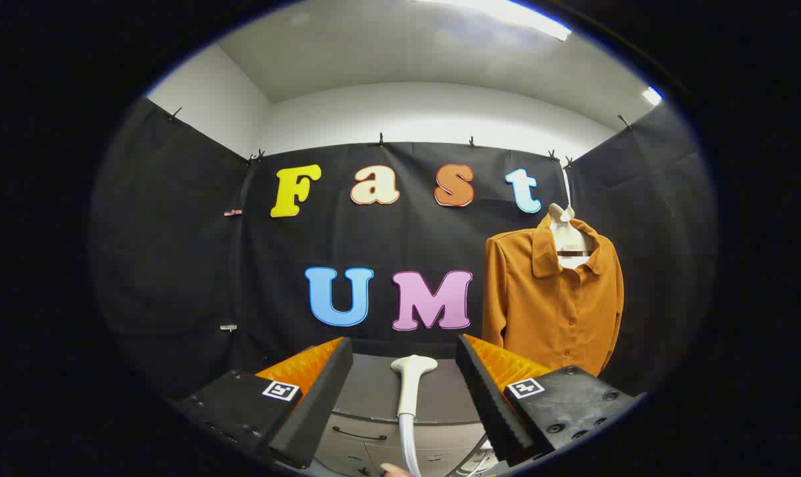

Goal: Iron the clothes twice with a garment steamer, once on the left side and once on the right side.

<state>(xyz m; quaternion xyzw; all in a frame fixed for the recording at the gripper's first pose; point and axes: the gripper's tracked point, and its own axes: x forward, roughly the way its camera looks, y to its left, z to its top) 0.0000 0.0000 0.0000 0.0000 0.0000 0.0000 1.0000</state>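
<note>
An orange button-up shirt [552, 301] hangs on a white hanger [568, 232] against the booth's wall, beyond my right finger and off to the right. A white garment steamer head [412, 381] stands upright between my fingers, its hose [408, 444] running down below it. My gripper [403, 371] is open, with the black and orange fingers [320, 391] wide apart on either side of the steamer head and not touching it. A fingertip of a person's hand [393, 470] shows at the base of the hose.
A grey cabinet [367, 397] with drawer handles stands below and behind the steamer head. Black cloth walls close the booth at the back and on both sides. White cables [476, 457] lie near my right finger.
</note>
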